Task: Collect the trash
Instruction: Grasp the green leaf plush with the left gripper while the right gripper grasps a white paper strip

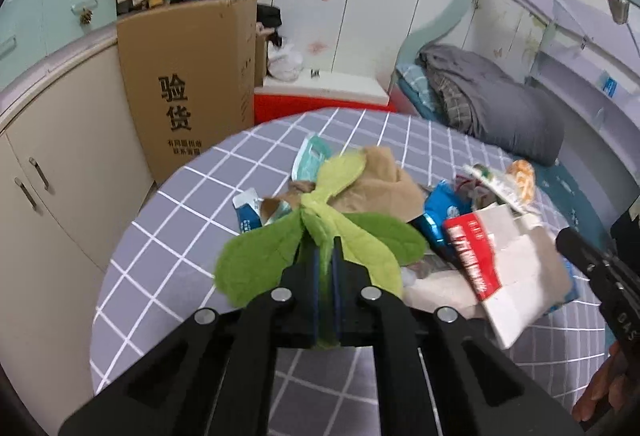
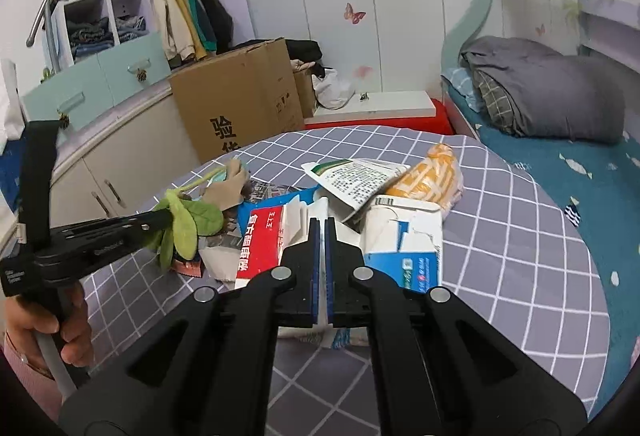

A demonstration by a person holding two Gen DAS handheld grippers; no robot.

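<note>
Trash lies piled on the table [image 1: 168,236]. Left gripper [image 1: 327,248] clamps the leaves [image 1: 256,268] for removal. Right gripper [image 2: 319,226] pinches the carton [image 2: 264,248] flap, ready to lift.

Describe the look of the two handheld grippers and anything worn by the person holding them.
Both the left gripper and the right gripper are matte black, with angular link arms joined by round silver pivots, and flat fingers faced with blue pads. The left one's side carries small white lettering, too blurred to read, and a black grip. A pink sleeve shows at the person's left wrist.
</note>
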